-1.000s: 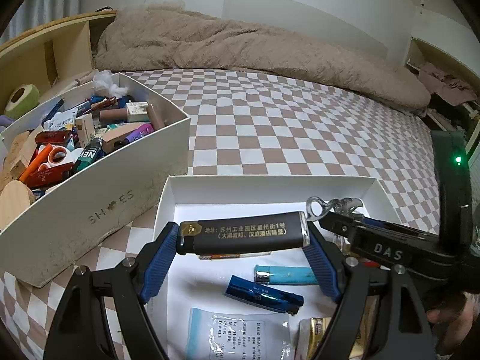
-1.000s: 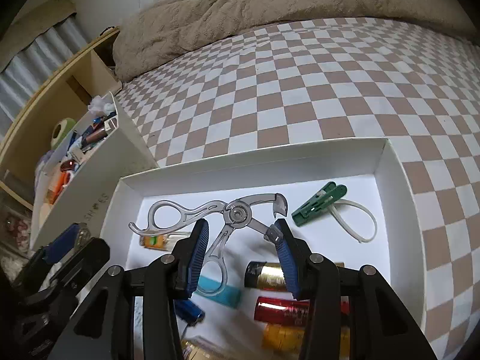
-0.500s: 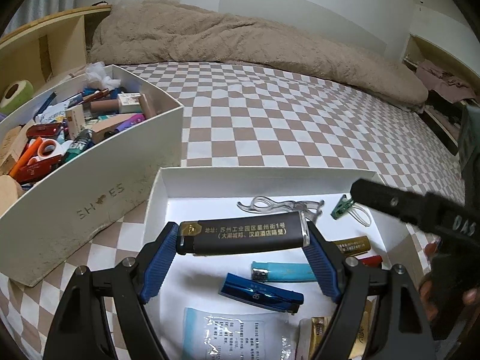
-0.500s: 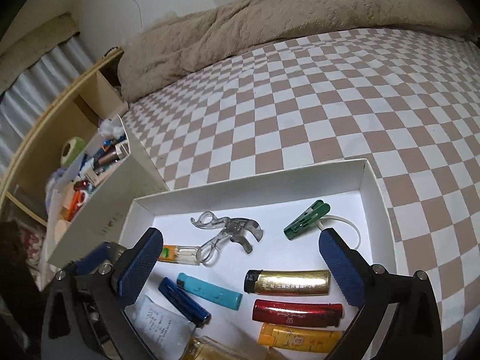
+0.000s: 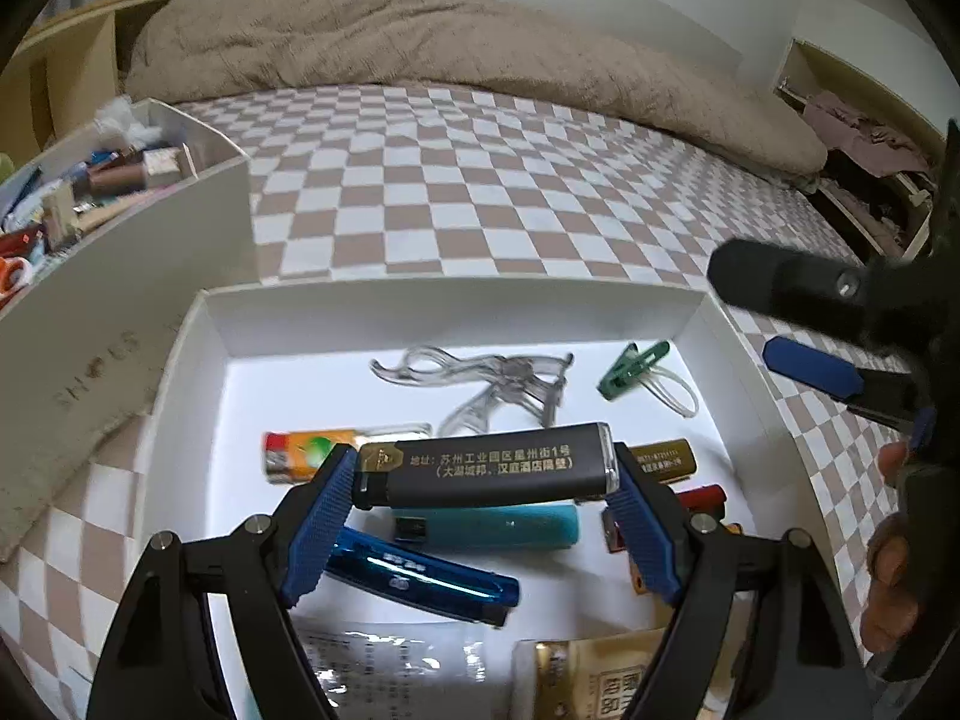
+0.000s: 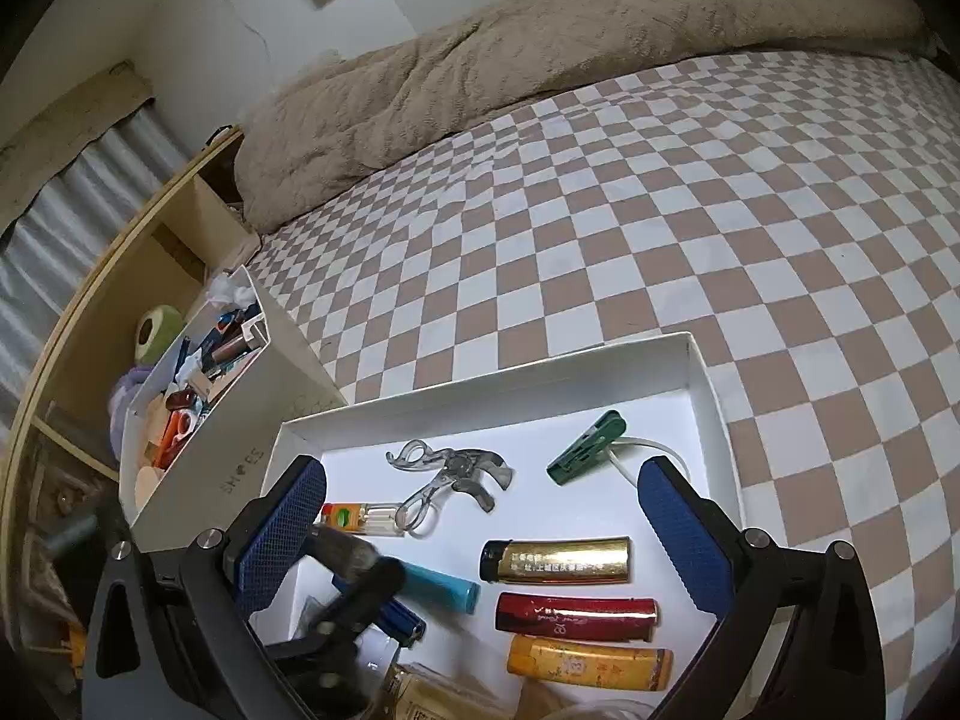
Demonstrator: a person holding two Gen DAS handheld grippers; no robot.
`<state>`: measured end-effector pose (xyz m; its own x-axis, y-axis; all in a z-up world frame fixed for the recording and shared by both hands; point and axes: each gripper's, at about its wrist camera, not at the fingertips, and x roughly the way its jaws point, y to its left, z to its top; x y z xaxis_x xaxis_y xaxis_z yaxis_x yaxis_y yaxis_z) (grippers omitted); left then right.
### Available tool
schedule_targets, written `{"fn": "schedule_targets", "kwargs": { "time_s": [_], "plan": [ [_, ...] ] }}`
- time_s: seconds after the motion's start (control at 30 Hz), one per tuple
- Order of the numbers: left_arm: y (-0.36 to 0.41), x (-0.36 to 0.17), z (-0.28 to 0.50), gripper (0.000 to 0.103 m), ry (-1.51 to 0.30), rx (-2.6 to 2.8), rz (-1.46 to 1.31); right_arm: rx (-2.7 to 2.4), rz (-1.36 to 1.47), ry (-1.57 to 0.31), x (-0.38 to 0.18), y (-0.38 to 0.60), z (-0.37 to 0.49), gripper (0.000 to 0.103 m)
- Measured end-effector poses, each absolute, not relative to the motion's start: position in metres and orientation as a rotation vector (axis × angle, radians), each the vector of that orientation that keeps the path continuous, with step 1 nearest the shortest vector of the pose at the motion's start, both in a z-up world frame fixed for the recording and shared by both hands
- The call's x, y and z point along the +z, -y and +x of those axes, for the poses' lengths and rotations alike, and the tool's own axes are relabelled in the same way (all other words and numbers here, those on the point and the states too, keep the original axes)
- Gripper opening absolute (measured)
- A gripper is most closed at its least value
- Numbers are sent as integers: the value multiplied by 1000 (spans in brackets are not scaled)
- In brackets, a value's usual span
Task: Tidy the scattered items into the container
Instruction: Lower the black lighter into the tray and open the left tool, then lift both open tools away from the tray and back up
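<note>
My left gripper is shut on a black lighter with gold print, held crosswise over the white shallow box. Inside that box lie clear plastic scissors, a green clothespin, a teal lighter, a blue lighter and others. My right gripper stands open and empty above the same box, with the clear scissors, green clothespin, and gold, red and orange lighters below it.
A tall white shoebox full of small items stands left of the shallow box on the checkered bed. A beige blanket lies along the far side. Wooden shelving borders the left. A person's hand shows at the right.
My right gripper opened, left the clear scissors lying in the shallow box, and rose away. My left gripper moved forward and lower over the box, still holding the black lighter.
</note>
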<state>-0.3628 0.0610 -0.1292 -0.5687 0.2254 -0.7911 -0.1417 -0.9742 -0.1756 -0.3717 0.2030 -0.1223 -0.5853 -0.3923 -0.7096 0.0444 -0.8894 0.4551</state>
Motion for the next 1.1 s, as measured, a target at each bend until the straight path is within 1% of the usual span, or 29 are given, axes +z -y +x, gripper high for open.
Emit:
{"fn": "schedule_targets", "kwargs": {
  "time_s": [0.13, 0.6, 0.8, 0.83, 0.87, 0.9, 0.93, 1.1],
  "plan": [
    [-69, -128, -366, 82, 97, 2622, -1347, -2534, 1272, 582, -121, -206, -370, 103],
    [-76, -135, -373, 82, 93, 2614, -1413, -2549, 1260, 637, -112, -224, -359, 103],
    [-71, -133, -373, 82, 171, 2612, -1425, -2569, 1282, 610, -110, -226, -352, 103],
    [-71, -132, -373, 85, 188, 2609, -1434, -2571, 1283, 608, -108, -227, -350, 103],
    [-70, -131, -372, 96, 198, 2605, -1444, -2573, 1281, 602, -106, -227, -348, 103],
    [-70, -129, -371, 101, 204, 2607, -1445, -2577, 1278, 595, -104, -228, -346, 103],
    [-70, -125, -369, 102, 203, 2613, -1433, -2583, 1277, 585, -102, -229, -344, 103],
    [-72, -103, -358, 102, 185, 2638, -1393, -2626, 1259, 554, -85, -239, -326, 103]
  ]
}}
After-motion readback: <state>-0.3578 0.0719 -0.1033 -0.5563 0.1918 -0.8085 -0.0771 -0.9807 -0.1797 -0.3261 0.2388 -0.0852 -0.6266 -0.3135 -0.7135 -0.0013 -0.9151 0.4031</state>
